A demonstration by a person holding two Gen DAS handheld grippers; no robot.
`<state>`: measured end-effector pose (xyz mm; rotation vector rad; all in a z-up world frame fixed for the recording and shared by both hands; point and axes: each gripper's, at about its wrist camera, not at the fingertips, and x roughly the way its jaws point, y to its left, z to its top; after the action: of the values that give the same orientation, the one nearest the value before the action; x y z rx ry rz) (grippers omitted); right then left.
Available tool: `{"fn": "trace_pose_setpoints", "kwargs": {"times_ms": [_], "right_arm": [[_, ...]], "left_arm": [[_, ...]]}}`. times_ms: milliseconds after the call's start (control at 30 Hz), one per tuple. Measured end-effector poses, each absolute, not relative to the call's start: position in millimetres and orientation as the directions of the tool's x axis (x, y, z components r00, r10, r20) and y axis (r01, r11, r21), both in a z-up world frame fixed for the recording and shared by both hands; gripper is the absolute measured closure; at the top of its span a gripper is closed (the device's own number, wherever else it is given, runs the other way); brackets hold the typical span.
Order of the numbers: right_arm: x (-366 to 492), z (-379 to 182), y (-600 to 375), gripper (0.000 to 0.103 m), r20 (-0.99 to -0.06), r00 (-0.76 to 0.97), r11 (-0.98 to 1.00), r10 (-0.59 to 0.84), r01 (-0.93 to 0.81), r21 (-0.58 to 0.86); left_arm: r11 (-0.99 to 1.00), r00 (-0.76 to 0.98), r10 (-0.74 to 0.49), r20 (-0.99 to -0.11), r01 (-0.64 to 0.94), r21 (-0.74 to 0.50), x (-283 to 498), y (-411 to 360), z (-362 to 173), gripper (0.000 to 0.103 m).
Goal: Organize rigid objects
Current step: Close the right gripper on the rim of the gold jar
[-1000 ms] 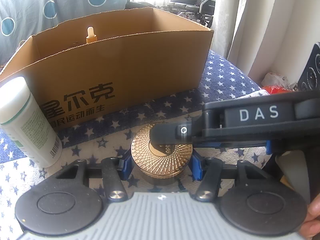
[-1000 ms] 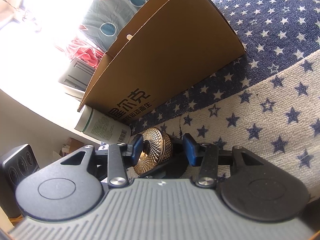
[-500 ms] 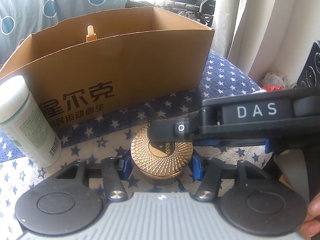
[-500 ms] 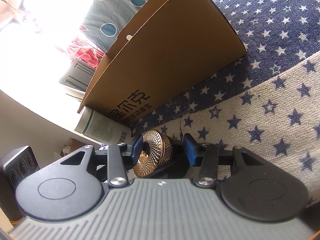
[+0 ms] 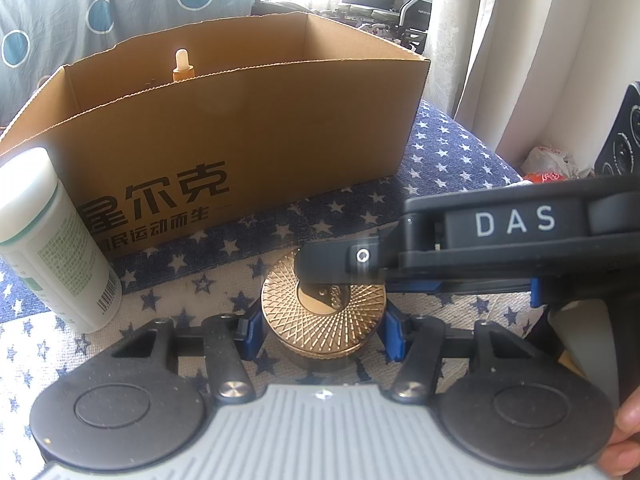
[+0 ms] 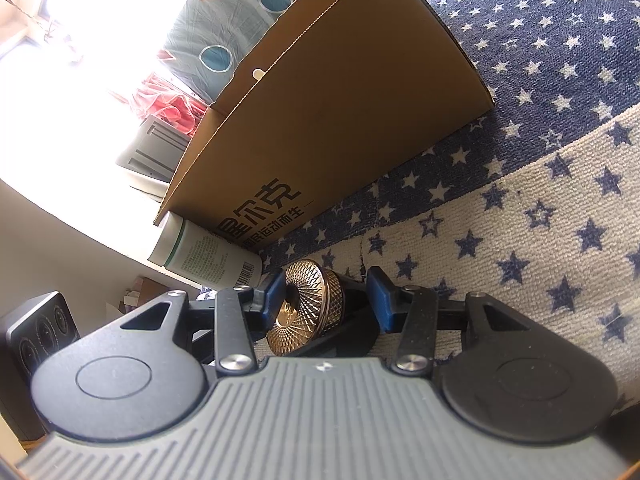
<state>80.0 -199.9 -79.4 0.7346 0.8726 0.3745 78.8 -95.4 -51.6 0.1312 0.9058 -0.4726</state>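
A round jar [image 5: 324,320] with a gold metal lid, engraved in a fine crisscross pattern around a smooth centre disc, sits on the cloth [image 5: 440,160] in front of the box [image 5: 248,132]. The left gripper [image 5: 322,330] is clamped on it: its blue pads [image 5: 250,330] press the knurled sides of the jar from both flanks. The right gripper [image 6: 326,296] comes in from the jar's right side and straddles it top to bottom, one blue pad [image 6: 276,292] lying against the lid's face; whether the other pad reaches the dark base cannot be told, so its grip is unclear. In the left wrist view the right tool shows as a black, matte plastic bar lettered "DAS", crossing over the lid.

The box is plain brown corrugated cardboard, open-topped, with a rough torn rim and black printed characters on its front wall. Inside it stands a dropper bottle [image 5: 182,66] with a cream rubber bulb and amber collar. A white cylindrical plastic bottle [image 5: 52,248] with a green-printed label and barcode stands by the box's left front corner, left of the jar. The cloth is a woven, nubbly fabric in navy and cream bands strewn with stars.
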Motion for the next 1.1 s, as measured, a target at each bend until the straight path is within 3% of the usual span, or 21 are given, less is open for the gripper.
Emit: {"fn": "trace_pose_setpoints", "kwargs": {"times_ms": [1100], "right_arm": [[78.5, -78.1, -199.2, 0.057, -0.559, 0.599, 0.708, 0.573, -0.019, 0.706]], "left_arm": [[0.895, 0.533, -0.332, -0.778, 0.438, -0.083, 76.1, -95.3, -51.4, 0.046]]}}
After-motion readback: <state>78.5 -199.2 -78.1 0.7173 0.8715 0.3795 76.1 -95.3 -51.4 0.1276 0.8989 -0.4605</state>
